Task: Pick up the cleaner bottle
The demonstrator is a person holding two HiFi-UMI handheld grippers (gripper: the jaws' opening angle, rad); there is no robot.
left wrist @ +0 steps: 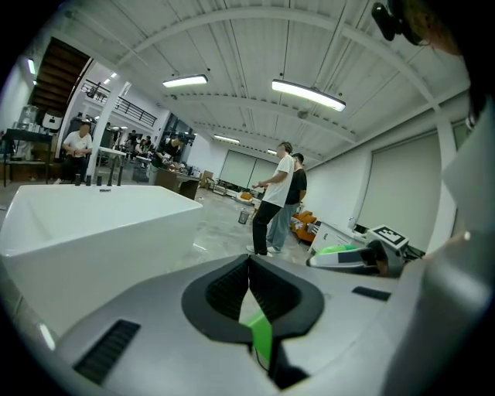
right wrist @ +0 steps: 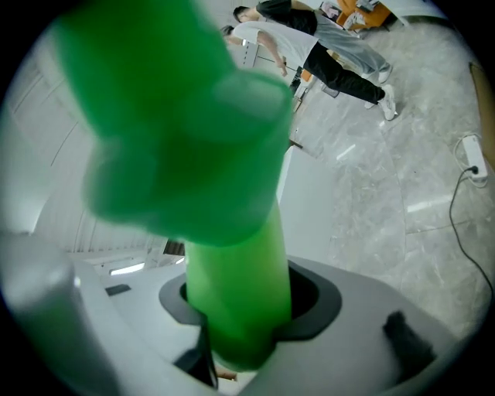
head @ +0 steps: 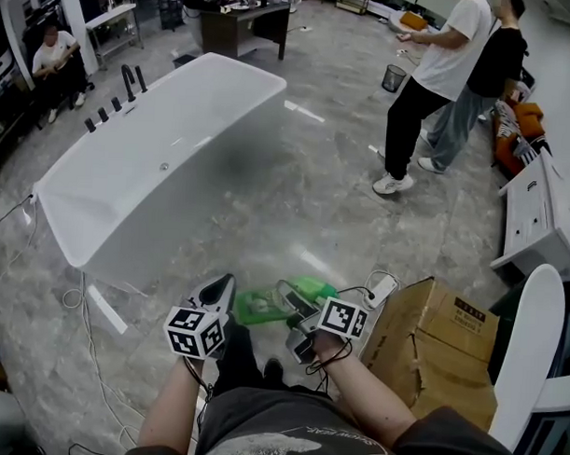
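Grey stone floor (head: pixel 296 185) is spreading past a white bathtub (head: pixel 166 162). Low before the person, the right gripper (head: pixel 299 318) is clamping the green bottle (head: pixel 262 308). The left gripper (head: pixel 219 290) is hovering beside it, jaws together and empty. Squeezing evenly and lifting slowly looks wisest.

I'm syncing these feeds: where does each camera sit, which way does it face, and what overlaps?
Head view: on the person's head, facing steeply down at the white freestanding bathtub; forearms, left gripper and right gripper show.
Left gripper view: on that gripper, facing the bathtub's side; its shut jaws show.
Right gripper view: on that gripper, looking along jaws clamped on the green plastic cleaner bottle.
Shared: two standing people appear in all three.
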